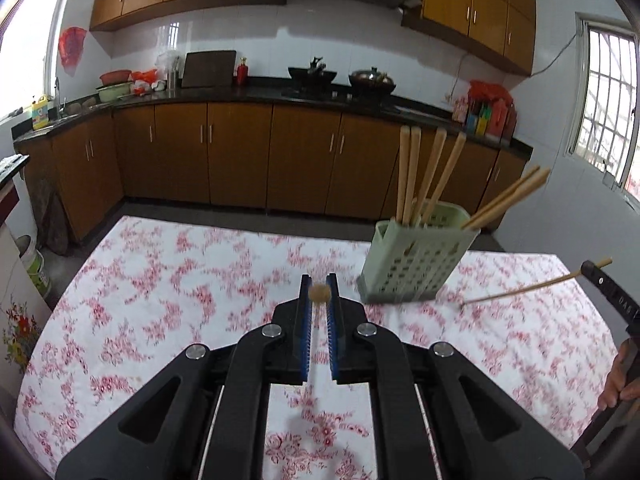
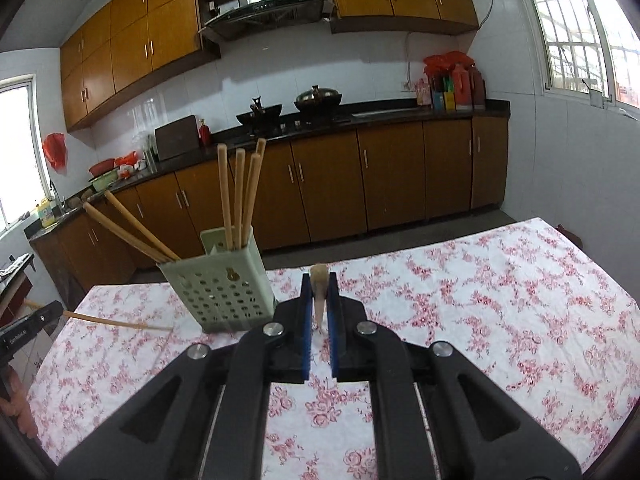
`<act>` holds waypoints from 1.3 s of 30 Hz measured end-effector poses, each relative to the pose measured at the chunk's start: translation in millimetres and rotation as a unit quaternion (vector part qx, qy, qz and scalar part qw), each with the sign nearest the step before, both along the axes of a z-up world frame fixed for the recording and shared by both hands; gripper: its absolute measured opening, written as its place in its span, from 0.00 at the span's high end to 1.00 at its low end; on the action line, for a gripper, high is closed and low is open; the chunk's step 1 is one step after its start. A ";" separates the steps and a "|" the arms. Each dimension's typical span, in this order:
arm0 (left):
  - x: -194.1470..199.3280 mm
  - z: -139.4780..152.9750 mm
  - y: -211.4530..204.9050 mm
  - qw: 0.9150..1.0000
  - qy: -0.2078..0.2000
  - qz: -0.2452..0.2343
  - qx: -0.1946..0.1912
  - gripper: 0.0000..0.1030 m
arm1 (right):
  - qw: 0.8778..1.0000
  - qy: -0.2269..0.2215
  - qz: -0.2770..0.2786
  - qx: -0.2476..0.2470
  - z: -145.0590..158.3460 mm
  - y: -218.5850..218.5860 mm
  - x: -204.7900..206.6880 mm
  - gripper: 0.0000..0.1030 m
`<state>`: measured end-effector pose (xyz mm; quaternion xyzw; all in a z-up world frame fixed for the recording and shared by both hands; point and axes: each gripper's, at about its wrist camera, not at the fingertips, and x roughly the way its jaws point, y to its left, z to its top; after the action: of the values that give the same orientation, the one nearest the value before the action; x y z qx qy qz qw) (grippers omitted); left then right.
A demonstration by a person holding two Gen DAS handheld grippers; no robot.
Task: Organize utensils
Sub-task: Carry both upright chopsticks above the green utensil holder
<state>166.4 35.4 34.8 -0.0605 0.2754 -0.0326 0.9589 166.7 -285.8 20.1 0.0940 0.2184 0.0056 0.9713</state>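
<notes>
A pale green perforated utensil holder (image 1: 416, 260) stands on the floral tablecloth and holds several wooden chopsticks (image 1: 410, 176). My left gripper (image 1: 319, 293) is shut on one chopstick (image 1: 320, 293), seen end-on, left of the holder. My right gripper (image 2: 319, 280) is shut on another chopstick (image 2: 319, 292), right of the holder (image 2: 224, 280). In the left wrist view the right gripper's chopstick (image 1: 532, 286) slants down to the cloth at the far right. In the right wrist view the left gripper's chopstick (image 2: 116, 322) points toward the holder's base.
The table with the red-flowered cloth (image 1: 180, 280) stretches wide on both sides of the holder (image 2: 500, 300). A kitchen counter with woks (image 1: 340, 78) and brown cabinets runs behind the table. A bucket (image 1: 36, 268) stands on the floor at the left.
</notes>
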 end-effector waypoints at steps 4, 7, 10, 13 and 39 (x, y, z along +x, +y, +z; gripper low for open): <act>0.8 12.0 1.5 1.000 -0.012 -0.001 0.001 0.93 | 1.000 -0.009 0.004 -0.002 8.0 4.9 -0.4 0.92; 0.7 18.7 1.5 1.000 -0.018 -0.005 0.004 0.93 | 1.000 -0.013 0.009 -0.002 15.4 6.7 0.5 0.93; -0.1 27.3 -0.3 1.000 -0.022 -0.014 0.002 0.93 | 1.000 -0.020 0.016 -0.004 27.6 7.6 -0.2 0.93; -3.1 40.8 -5.1 0.999 -0.030 -0.029 -0.003 0.93 | 0.999 -0.031 0.027 0.003 44.3 9.5 -3.1 0.93; 31.1 129.6 -58.0 0.989 -0.136 -0.037 -0.047 0.93 | 0.988 -0.123 0.082 0.033 134.3 35.0 30.7 0.93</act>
<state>197.5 -22.7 164.4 -0.0899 0.1422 -0.0886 0.9818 197.4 -250.8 154.4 0.1068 0.1034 0.1039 0.9834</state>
